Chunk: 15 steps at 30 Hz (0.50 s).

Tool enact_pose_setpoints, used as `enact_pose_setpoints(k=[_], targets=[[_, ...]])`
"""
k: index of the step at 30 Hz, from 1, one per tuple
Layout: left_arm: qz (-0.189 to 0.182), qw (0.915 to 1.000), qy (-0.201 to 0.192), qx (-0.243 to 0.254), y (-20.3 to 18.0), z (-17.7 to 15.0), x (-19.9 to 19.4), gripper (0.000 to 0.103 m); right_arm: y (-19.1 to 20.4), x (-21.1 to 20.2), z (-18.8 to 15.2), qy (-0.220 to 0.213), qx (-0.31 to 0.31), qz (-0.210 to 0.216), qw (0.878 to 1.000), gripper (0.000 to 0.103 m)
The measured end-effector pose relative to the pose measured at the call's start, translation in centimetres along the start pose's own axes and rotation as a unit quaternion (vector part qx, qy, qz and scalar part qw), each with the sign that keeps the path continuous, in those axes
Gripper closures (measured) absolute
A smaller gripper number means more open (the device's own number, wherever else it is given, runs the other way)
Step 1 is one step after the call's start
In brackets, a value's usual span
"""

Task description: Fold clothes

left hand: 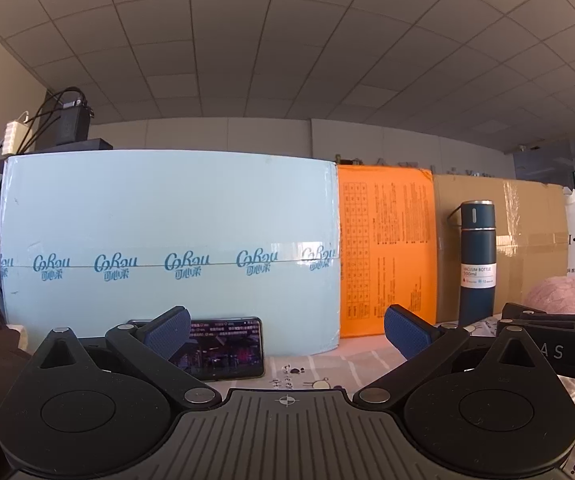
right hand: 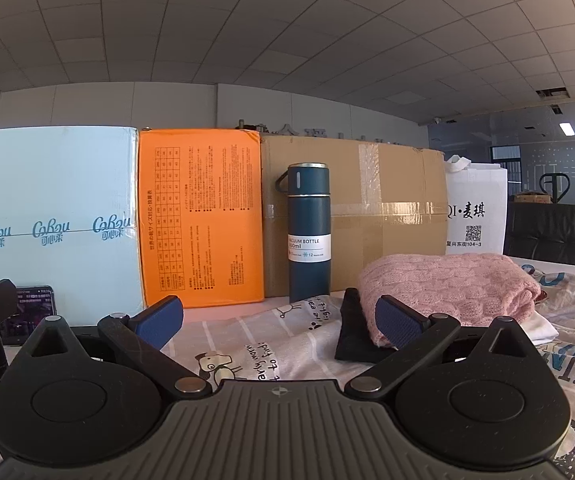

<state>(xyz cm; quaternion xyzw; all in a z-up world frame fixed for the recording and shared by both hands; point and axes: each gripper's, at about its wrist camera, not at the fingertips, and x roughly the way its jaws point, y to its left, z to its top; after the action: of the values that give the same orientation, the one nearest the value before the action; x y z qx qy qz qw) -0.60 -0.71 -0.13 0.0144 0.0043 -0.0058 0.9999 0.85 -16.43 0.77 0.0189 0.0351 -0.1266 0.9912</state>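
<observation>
Resting low on the worktop [right hand: 247, 344], both tools wide and empty: left tool [left hand: 287, 336], right tool [right hand: 279, 320]. Pink sweater [right hand: 447, 288] just right-ahead, maybe already folded. Could bump bottle [right hand: 309, 236] over.

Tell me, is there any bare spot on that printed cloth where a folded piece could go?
The freest patch is the printed cloth between the open right gripper and the orange box, left of the pink knitted sweater. It is crowded rightward, where the sweater lies on dark and white garments, and leftward by the phone at the pale blue box.
</observation>
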Motion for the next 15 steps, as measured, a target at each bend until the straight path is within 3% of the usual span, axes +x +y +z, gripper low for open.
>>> enact_pose_setpoints(k=[15], targets=[[-0.014, 0.9998, -0.006, -0.01, 0.2, 0.0, -0.12, 0.0, 0.09, -1.08, 0.12, -0.023, -0.002, -0.007, 1.0, 0.0]])
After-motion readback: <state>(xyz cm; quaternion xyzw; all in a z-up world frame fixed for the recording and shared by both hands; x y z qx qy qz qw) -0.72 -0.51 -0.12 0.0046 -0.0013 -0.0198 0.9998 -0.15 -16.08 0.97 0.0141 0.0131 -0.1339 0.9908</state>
